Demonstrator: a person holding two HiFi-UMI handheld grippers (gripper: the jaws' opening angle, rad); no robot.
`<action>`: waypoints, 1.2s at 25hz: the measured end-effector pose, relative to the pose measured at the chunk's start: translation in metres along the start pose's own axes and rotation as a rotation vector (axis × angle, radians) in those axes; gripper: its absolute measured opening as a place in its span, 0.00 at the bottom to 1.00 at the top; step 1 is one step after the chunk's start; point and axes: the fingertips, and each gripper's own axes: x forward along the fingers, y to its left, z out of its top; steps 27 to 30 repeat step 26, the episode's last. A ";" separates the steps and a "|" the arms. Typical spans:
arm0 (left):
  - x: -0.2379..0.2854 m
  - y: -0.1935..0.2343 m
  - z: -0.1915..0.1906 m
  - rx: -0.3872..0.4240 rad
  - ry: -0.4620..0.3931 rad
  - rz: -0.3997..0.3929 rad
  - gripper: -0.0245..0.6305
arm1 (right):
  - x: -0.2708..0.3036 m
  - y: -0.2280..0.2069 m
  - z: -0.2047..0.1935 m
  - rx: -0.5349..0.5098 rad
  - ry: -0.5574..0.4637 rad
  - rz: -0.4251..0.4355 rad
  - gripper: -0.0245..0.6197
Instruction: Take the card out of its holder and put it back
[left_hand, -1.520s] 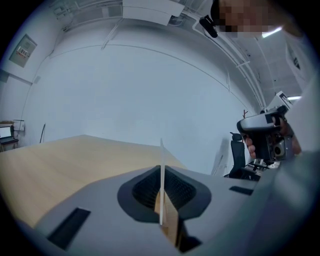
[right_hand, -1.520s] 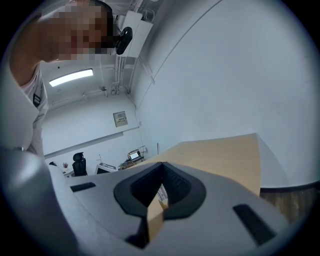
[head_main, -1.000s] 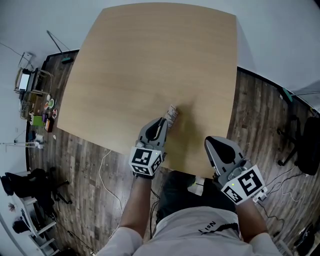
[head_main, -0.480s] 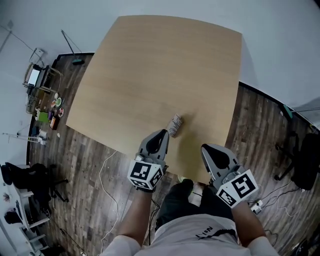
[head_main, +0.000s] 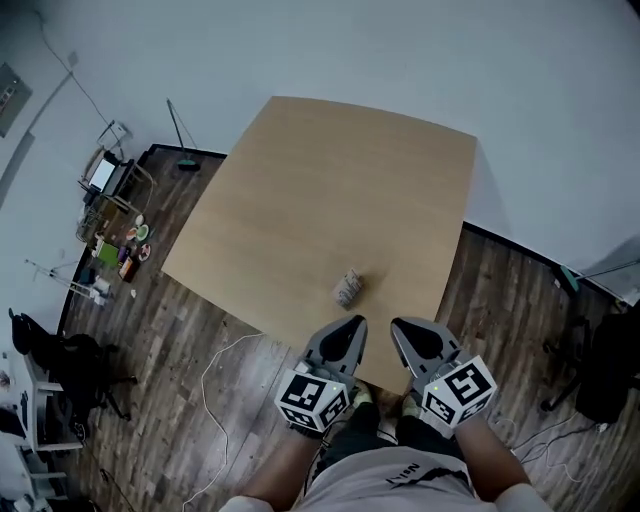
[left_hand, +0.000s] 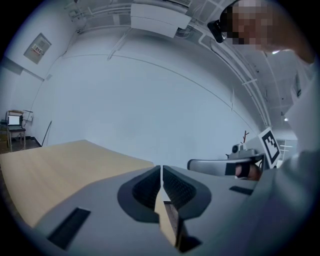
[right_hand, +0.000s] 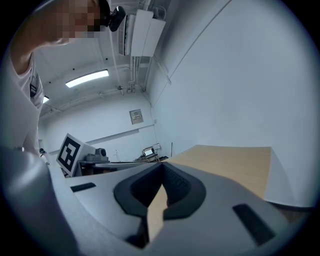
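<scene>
Head view shows the holder (head_main: 348, 288) lying on the table (head_main: 330, 180), near the front edge and right of the middle. It is too small here to make out what it contains.

Both grippers hang off the table, close to the person's body and over the dark plank floor (head_main: 200, 330). They sit just beside each other, with their tips pointing toward the table's near edge. The left gripper (head_main: 354, 326) is below the holder and clear of it, and the right gripper (head_main: 398, 328) is just to its right. Neither touches the holder or the table.

Left gripper view has its 2 jaws clenched together with nothing between them. The tabletop runs off to the left, and the right gripper shows at the right side with its marker cube.

Right gripper view also has its 2 jaws pressed tight on nothing. The tabletop lies to the right, and the left gripper's marker cube is at the left.

On the floor left of the table stand a cluttered rack (head_main: 110, 215) and a broom (head_main: 180, 135) against the wall, and a pale cable (head_main: 212, 360) curls near the table's front corner.
</scene>
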 end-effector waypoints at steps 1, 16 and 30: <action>-0.004 -0.011 0.005 0.000 -0.010 0.000 0.08 | -0.005 0.002 0.005 -0.011 -0.002 0.008 0.06; -0.027 -0.096 0.044 0.041 -0.131 0.077 0.07 | -0.061 0.022 0.042 -0.103 -0.050 0.133 0.06; -0.035 -0.117 0.042 0.058 -0.153 0.115 0.07 | -0.084 0.025 0.043 -0.125 -0.062 0.162 0.06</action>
